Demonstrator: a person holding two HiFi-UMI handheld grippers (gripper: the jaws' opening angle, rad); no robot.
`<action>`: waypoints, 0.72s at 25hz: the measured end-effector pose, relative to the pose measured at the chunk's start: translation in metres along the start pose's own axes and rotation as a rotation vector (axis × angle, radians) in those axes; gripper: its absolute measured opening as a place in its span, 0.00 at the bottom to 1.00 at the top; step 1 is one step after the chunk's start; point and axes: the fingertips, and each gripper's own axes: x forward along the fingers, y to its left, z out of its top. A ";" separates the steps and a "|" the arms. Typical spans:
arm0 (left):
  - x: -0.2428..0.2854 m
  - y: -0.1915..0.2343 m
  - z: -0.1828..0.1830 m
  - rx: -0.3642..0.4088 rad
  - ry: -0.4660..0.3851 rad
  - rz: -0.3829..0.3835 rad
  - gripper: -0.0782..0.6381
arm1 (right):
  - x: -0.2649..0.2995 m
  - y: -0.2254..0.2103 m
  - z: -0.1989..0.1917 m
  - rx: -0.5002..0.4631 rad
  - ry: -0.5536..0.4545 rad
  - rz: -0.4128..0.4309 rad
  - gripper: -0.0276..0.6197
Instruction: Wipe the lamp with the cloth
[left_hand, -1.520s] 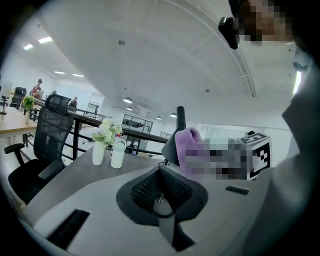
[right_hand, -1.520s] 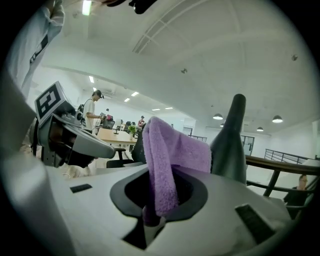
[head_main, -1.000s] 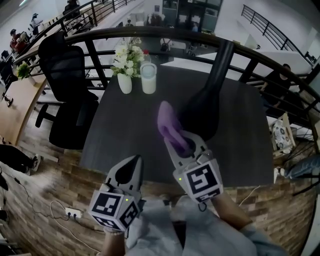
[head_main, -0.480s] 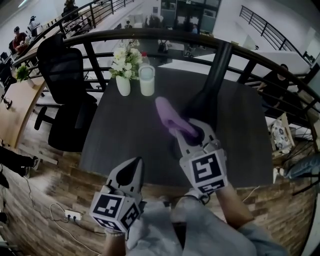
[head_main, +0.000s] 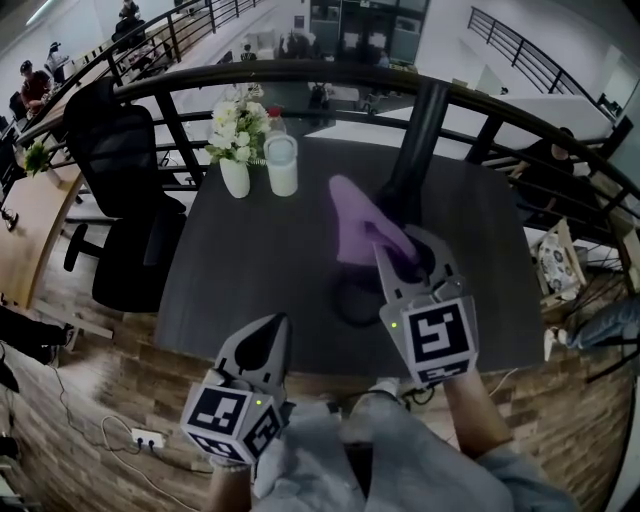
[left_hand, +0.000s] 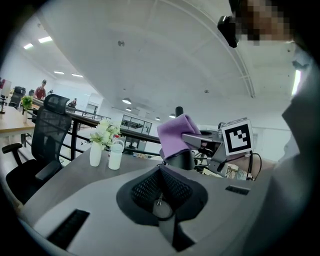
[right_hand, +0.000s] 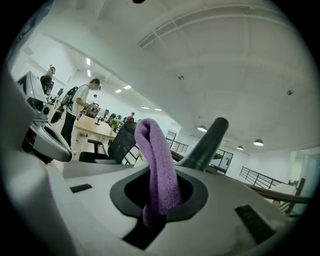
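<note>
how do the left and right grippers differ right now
The right gripper grips the purple cloth; the left gripper is empty. The right gripper reaches over the table by the lamp; the left gripper sits at the table's near edge. Both are shut.

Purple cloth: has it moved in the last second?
Yes. Against the white vase, the cloth in the right gripper has shifted rightward and away, toward the lamp.

The head view looks steeply down on the table (head_main: 250, 260); the 2 gripper views look outward from low and close, sharing the cloth (left_hand: 175, 135).
</note>
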 end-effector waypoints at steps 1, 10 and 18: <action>0.002 -0.001 0.000 0.002 0.002 -0.005 0.13 | -0.002 -0.004 0.001 0.009 -0.013 -0.009 0.12; 0.016 -0.015 0.005 0.018 0.008 -0.038 0.12 | -0.020 -0.036 0.003 0.053 -0.063 -0.056 0.12; 0.032 -0.030 0.008 0.020 0.026 -0.073 0.13 | -0.035 -0.066 -0.005 0.069 -0.060 -0.112 0.12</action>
